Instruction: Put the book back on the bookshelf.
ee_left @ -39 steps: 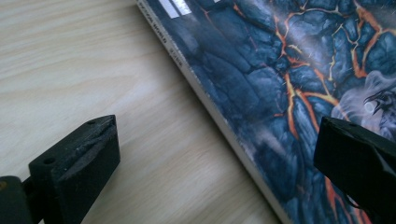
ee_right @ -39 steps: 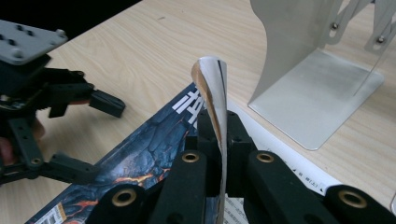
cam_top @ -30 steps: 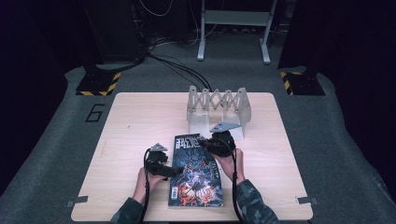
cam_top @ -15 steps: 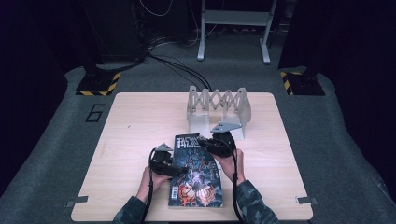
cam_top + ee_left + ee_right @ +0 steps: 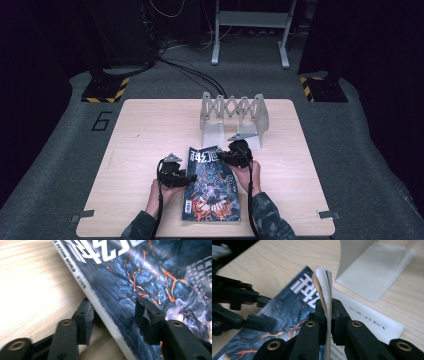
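- Dark blue glossy magazine [image 5: 212, 187] with orange lava-crack cover art and white title lies on the pale wood table [image 5: 140, 135], near the front edge, between the two hands; still closed for the most part.
- Right gripper [image 5: 327, 315] is clamped tight on the cover's top right corner; cover sheet [image 5: 323, 287] is peeled up and curled, white inner page [image 5: 367, 317] exposed beneath.
- Left gripper [image 5: 112, 320] straddles the spine edge: one jaw over the cover, one on the table side; jaws have just been closing with the spine between them, a gap shows, so not gripping yet.
- Silver metal expandable book rack [image 5: 234, 117] stands just behind the magazine, empty, not touching.
- Progress: early. Done: cover corner lifted. Left: pin the spine, then probably swing the cover open or lift the magazine toward the rack; cannot tell which.
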